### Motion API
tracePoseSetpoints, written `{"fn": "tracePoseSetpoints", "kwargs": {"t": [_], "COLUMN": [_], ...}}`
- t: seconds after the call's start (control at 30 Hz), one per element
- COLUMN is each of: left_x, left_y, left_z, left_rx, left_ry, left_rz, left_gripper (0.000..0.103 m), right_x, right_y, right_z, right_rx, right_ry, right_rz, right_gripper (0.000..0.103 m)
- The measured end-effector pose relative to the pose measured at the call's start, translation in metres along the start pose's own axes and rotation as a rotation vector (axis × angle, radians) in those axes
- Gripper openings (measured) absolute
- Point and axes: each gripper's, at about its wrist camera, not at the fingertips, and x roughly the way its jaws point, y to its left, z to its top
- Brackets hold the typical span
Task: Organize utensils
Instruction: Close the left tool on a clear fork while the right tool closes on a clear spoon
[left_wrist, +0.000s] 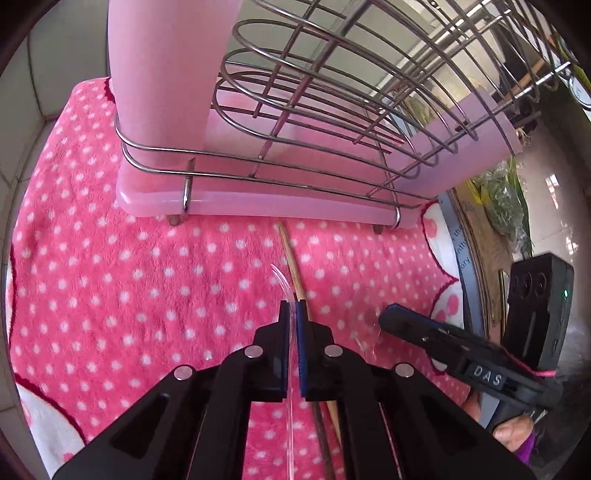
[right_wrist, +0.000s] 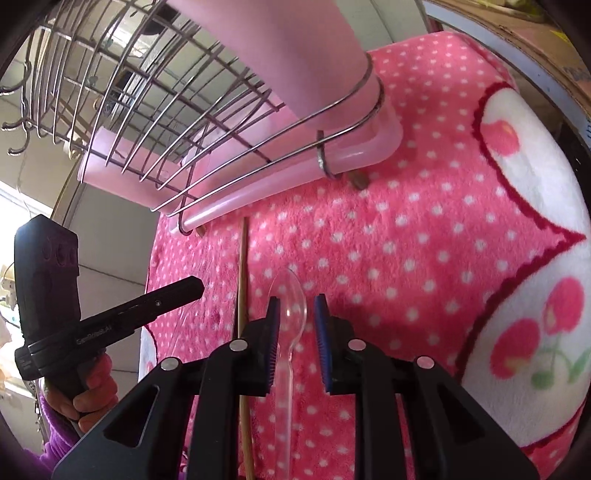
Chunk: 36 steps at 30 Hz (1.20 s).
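While the left gripper (left_wrist: 291, 314) pinched a clear plastic utensil (left_wrist: 286, 284) edge-on, the right gripper (right_wrist: 295, 306) straddled a clear plastic spoon (right_wrist: 290, 306), pads apart | spoon axis along fingers, toward pink-trayed wire rack (right_wrist: 258, 177) at polka-dot towel's (right_wrist: 406, 240) far edge | right view alone showed bowl; bamboo chopstick (left_wrist: 291, 258) beside.

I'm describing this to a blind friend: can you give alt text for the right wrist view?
A clear plastic spoon lies on a pink dotted towel between the open fingers of the right gripper. A wooden chopstick lies beside it, a wire rack on a pink tray stands behind, and the left gripper enters from the left.
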Motion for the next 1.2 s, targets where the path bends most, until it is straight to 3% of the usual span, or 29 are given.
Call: {"fn": "tracePoseSetpoints", "kwargs": {"t": [0.37, 0.63, 0.83, 0.87, 0.9, 1.03, 1.2], "left_x": [0.001, 0.014, 0.015, 0.017, 0.016, 0.000, -0.044], "left_y": [0.039, 0.031, 0.028, 0.024, 0.024, 0.020, 0.028], "left_z": [0.006, 0.022, 0.027, 0.027, 0.028, 0.025, 0.008], "left_rx": [-0.037, 0.067, 0.092, 0.092, 0.090, 0.080, 0.060], "left_ry": [0.029, 0.140, 0.168, 0.168, 0.163, 0.107, -0.022], "left_rz": [0.090, 0.178, 0.202, 0.203, 0.202, 0.175, 0.094], "left_gripper": [0.003, 0.005, 0.005, 0.004, 0.004, 0.003, 0.003], "right_x": [0.027, 0.031, 0.032, 0.034, 0.035, 0.031, 0.010], "right_y": [0.016, 0.019, 0.020, 0.022, 0.023, 0.023, 0.027], "right_z": [0.005, 0.007, 0.009, 0.008, 0.007, 0.002, -0.004], "right_rx": [-0.028, -0.051, -0.098, -0.109, -0.118, -0.109, -0.121], "right_ry": [0.063, 0.093, 0.103, 0.103, 0.102, 0.071, -0.015], "right_rz": [-0.032, -0.027, -0.040, -0.050, -0.057, -0.040, -0.018], "right_gripper": [0.020, 0.019, 0.017, 0.008, 0.005, 0.005, 0.005]}}
